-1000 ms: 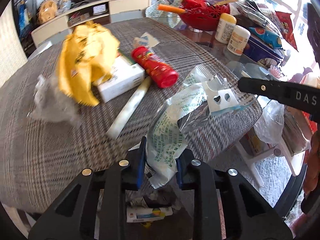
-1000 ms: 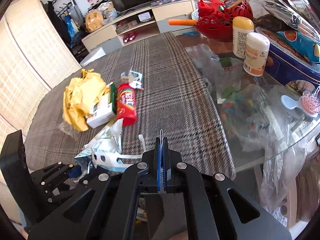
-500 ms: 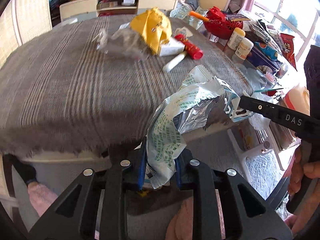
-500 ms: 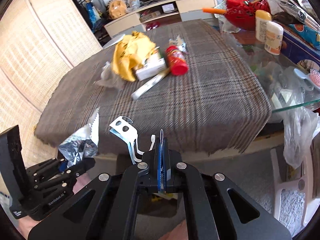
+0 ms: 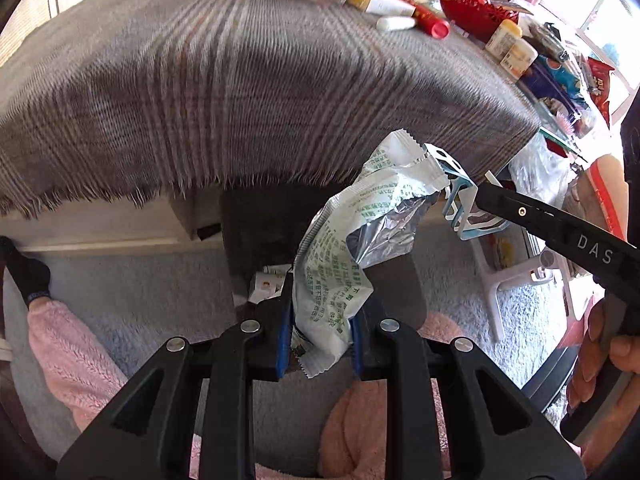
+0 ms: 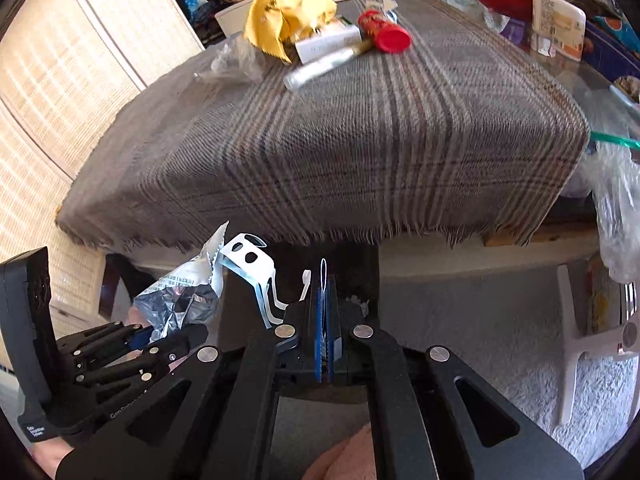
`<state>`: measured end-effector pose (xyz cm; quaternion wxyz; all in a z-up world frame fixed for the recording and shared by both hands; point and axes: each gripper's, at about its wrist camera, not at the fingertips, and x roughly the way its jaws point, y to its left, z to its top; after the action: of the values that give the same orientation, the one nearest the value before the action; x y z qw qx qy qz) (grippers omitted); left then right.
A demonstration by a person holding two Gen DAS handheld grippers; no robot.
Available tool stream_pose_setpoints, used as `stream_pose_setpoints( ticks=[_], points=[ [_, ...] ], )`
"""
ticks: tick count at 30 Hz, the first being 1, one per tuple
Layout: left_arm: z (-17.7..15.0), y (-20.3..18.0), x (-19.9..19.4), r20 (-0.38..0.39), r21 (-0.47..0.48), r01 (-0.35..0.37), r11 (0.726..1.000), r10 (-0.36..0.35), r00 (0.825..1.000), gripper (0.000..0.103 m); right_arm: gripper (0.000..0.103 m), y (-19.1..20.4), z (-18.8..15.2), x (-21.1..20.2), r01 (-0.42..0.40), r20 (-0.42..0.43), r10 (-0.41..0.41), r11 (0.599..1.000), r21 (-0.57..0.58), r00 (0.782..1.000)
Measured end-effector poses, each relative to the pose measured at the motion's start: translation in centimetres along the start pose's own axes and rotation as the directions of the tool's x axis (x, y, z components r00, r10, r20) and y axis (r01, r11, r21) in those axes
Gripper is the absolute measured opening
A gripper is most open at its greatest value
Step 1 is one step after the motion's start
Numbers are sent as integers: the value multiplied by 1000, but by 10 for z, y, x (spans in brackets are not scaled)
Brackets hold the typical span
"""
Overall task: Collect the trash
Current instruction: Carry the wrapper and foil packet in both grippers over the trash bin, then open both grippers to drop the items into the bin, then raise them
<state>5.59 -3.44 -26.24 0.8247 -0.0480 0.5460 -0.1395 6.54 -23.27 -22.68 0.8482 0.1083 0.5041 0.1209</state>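
left gripper [image 5: 320,332] clamps the foil wrapper [image 5: 360,236], right gripper [image 6: 323,320] pinches the white plastic piece [image 6: 250,264]; both hang beyond the tablecloth's [image 5: 240,80] fringed near edge.

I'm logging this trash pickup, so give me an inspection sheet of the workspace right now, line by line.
Surface: plaid cloth covering the table, fringe over the edge.
Job's things: printed foil wrapper; white plastic piece.
Clutter: yellow bag, white box, red tube, red basket.
Grippers: left gripper shut on the wrapper; right gripper shut on the plastic piece's thin strip.
Cables: nothing seen.
Surroundings: grey carpet, woven screen.
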Motion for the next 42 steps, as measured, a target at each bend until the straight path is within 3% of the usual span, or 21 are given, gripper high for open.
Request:
stream_pose_setpoints(
  ticks=[7,15,22,26,28,29,30,34,38,42],
  points=[
    [-13,13,46,-85,-49,-7,999,3,996,21,3,-7,-16,48,38,-98,-35,999,32,995],
    [-18,27,87,-170,-71,-13,997,0,985,25,6,-8,-22,92,31,-195,-18,997,64,981],
    [-18,28,99,-186,-71,16,997,-29,982,31,7,-11,-20,109,11,-222,13,994,106,975],
    [-13,28,94,-182,-68,18,997,-31,983,43,9,-10,-18,110,10,-226,16,993,117,974],
    [-14,28,90,-176,-66,21,998,-32,984,50,29,-11,-18,106,9,-216,16,993,116,976],
    [-13,27,87,-169,-62,18,998,-28,985,58,58,-11,-16,103,12,-203,11,993,114,979],
    [-13,27,83,-159,-55,17,998,-25,987,61,66,-10,-16,100,13,-190,8,994,111,982],
    [-12,24,64,-114,-21,-6,1000,3,993,76,67,-6,-12,82,24,-146,-11,996,89,989],
    [-11,23,37,-54,-7,-22,1000,22,998,95,99,-1,-7,55,68,-78,-64,996,58,995],
    [-9,22,6,10,-1,-21,1000,21,1000,95,100,-8,2,25,82,-9,-82,995,58,997]
  ],
)
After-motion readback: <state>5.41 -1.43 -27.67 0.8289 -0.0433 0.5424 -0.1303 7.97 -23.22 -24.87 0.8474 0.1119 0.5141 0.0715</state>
